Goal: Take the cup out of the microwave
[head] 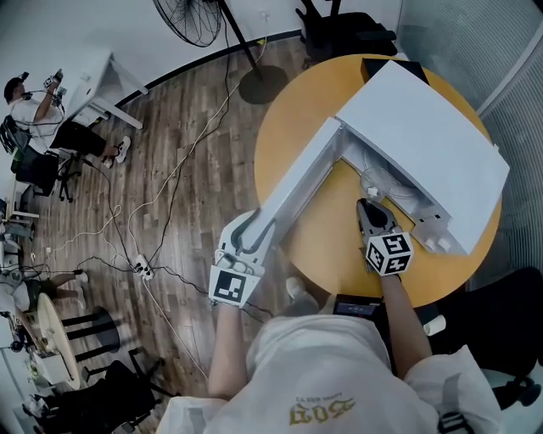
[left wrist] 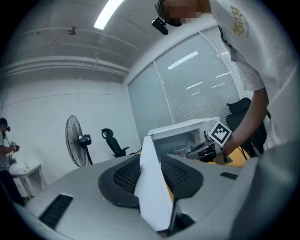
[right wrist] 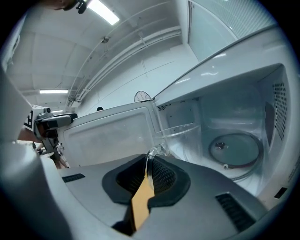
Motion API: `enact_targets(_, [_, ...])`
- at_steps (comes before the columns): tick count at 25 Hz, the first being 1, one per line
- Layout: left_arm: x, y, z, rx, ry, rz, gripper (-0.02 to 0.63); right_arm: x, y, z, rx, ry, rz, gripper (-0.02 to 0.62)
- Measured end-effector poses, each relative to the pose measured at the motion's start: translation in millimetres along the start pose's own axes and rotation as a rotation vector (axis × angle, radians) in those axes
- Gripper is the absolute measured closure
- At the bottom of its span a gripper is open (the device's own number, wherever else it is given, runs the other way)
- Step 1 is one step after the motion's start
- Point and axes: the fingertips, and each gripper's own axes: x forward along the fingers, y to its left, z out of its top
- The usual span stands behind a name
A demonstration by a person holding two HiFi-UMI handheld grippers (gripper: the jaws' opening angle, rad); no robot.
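Observation:
A white microwave [head: 424, 136] stands on a round yellow table [head: 335, 246] with its door [head: 297, 182] swung wide to the left. My left gripper [head: 254, 233] is shut on the door's outer edge [left wrist: 152, 187]. My right gripper [head: 371, 208] is shut on the handle [right wrist: 151, 157] of a clear glass cup [right wrist: 180, 138]. It holds the cup upright at the mouth of the cavity, in front of the glass turntable [right wrist: 234, 149]. From the left gripper view the cup [left wrist: 181, 149] shows just ahead of the right gripper [left wrist: 206, 147].
A black flat device [head: 356, 303] lies at the table's near edge. On the wooden floor to the left are cables and a power strip [head: 142, 269]. A standing fan [head: 191, 19] and a black chair [head: 339, 30] are beyond the table. A person [head: 34, 110] sits at a desk far left.

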Motion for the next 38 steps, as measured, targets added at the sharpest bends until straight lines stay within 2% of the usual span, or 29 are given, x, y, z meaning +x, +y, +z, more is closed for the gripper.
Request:
enact_targets(13, [1.2,-0.5,-1.0,-0.01,-0.007,-0.001,0.457,7.5,34.1,-29.1,-0.023,0.059,0.166,0.563])
enact_targets(29, [0.0,-0.7,-2.4,-0.026,-0.012,-0.001,0.457,12.7,75.4,-73.6,-0.022,0.158,0.324,0.563])
enact_targets(38, [-0.8,1.0,-0.7,-0.039,-0.014,0.003,0.457,13.3,96.2,-86.3,-0.04,0.18,0.405,0.563])
